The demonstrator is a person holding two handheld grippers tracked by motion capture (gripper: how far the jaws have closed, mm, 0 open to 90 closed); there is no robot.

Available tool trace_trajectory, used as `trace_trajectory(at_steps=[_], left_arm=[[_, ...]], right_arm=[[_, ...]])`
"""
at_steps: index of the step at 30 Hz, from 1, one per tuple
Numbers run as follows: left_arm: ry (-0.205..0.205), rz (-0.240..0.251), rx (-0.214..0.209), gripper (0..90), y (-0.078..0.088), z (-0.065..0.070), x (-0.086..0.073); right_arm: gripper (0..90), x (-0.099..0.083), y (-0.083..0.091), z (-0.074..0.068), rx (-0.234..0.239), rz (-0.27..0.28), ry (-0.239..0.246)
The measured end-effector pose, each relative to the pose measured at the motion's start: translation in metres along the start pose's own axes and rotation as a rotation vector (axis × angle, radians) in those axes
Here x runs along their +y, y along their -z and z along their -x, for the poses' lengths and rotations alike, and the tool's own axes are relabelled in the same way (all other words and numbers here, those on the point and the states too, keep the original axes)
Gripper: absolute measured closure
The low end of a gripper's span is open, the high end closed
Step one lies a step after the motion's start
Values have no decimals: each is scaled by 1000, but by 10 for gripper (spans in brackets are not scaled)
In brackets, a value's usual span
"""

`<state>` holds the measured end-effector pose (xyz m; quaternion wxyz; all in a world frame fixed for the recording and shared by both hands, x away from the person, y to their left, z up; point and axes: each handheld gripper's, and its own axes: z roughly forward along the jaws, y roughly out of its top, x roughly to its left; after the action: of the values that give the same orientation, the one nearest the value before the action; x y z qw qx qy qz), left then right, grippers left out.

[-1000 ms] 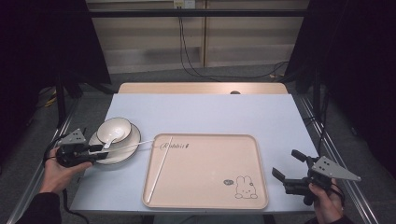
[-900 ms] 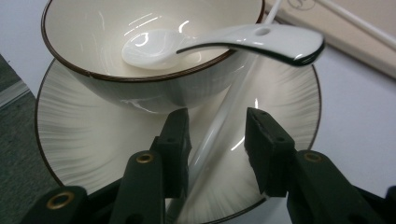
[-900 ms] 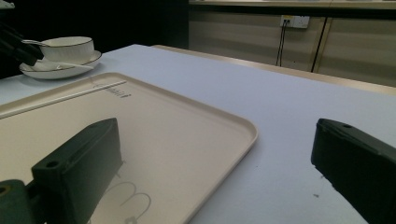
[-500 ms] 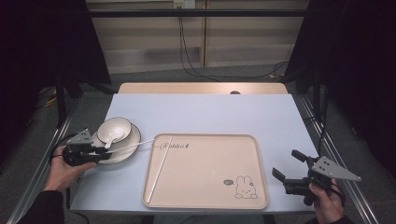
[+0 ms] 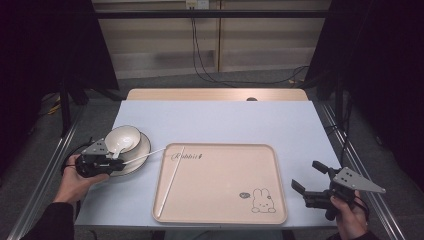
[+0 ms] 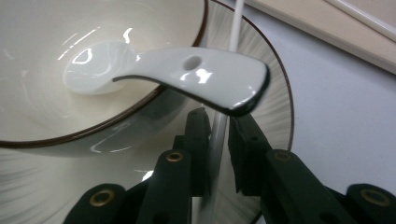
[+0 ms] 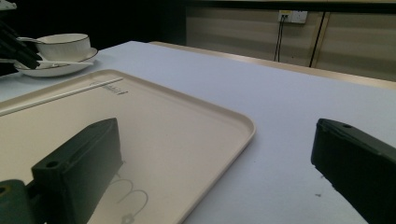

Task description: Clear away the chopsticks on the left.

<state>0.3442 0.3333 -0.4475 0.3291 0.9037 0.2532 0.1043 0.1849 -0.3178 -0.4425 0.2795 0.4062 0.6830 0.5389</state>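
Note:
A white bowl (image 5: 123, 137) stands on a cream plate (image 5: 140, 152) at the table's left, with a white spoon (image 6: 140, 65) resting in it, handle over the rim. A white chopstick (image 5: 145, 155) lies from the plate toward the tray. My left gripper (image 5: 118, 162) sits at the plate's near edge; its jaws have just been closing and now pinch that chopstick (image 6: 217, 133) under the spoon handle. A second chopstick (image 5: 171, 181) lies along the left side of the beige tray (image 5: 260, 165). My right gripper (image 5: 314, 183) hovers open off the tray's right front corner, holding nothing.
The tray (image 7: 205, 116) has a rabbit drawing (image 5: 261, 200) at its near right corner. The light blue table (image 5: 225, 120) stretches bare behind the tray. Dark curtains and metal frame rails flank both sides.
My left gripper has slid right, up to the plate, and its jaws have come together on the chopstick. The right gripper has stayed where it was.

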Motion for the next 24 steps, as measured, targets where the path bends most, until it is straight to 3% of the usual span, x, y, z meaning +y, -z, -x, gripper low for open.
trace_trajectory(at_steps=[9,10,13,15,24], left_arm=[[31,15,-22,840,1,3,-7],[26,15,-10,841,1,3,-7],[43,7,-29,843,2,4,-7],[72,30,-40,843,3,4,-6],[134,50,-50,847,10,9,0]], right_arm=[[14,0,0,1,-7,-4,-3],[15,0,0,1,-10,-4,-2],[14,0,0,0,-2,-4,-8],[14,0,0,0,-3,-2,-4],[14,0,0,0,-1,3,-4]])
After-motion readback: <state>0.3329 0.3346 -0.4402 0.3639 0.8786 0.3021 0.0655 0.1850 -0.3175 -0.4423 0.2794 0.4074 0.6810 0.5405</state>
